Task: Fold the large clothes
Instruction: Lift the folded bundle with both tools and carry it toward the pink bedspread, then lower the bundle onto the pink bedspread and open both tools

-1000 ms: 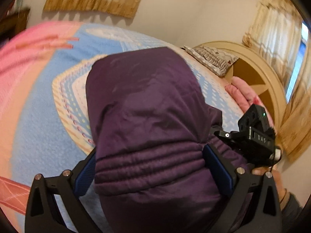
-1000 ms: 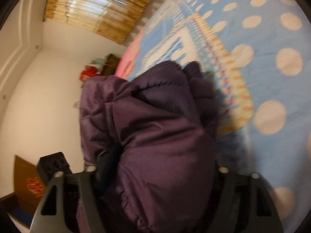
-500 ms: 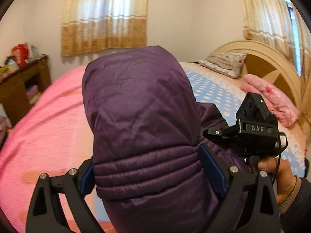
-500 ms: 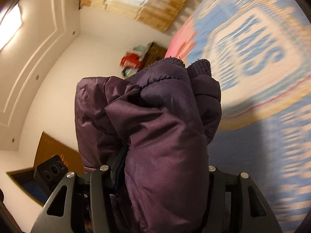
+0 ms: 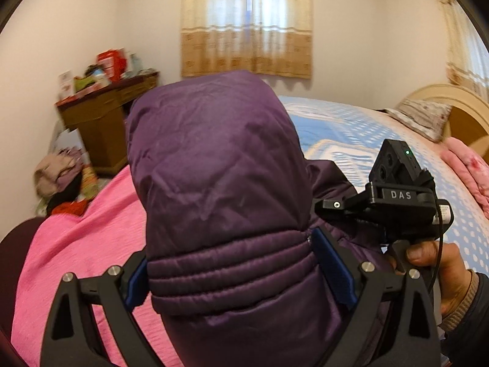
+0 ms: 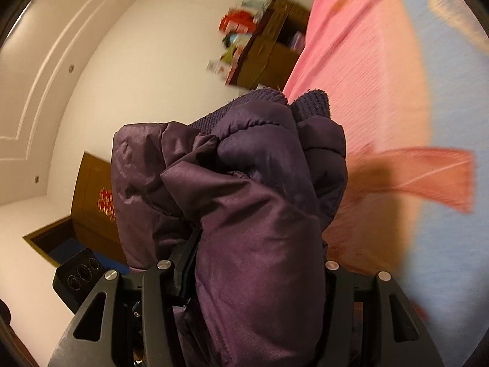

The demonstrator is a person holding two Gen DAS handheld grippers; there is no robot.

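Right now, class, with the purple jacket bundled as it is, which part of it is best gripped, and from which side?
Judging by its pose, the quilted band of the purple jacket, taken from both flanks, as the left gripper does. The stitched ridges run crosswise and stiffen it, so the pads probably slip less there than on the smooth, puffy panel above. The right gripper clamps a looser wad near the knit cuffs.

"DAS" stands on the right hand-held gripper.

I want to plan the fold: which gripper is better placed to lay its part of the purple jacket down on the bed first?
Probably left: the left gripper clamps smooth quilted purple jacket; the right gripper holds bunched cuffs.
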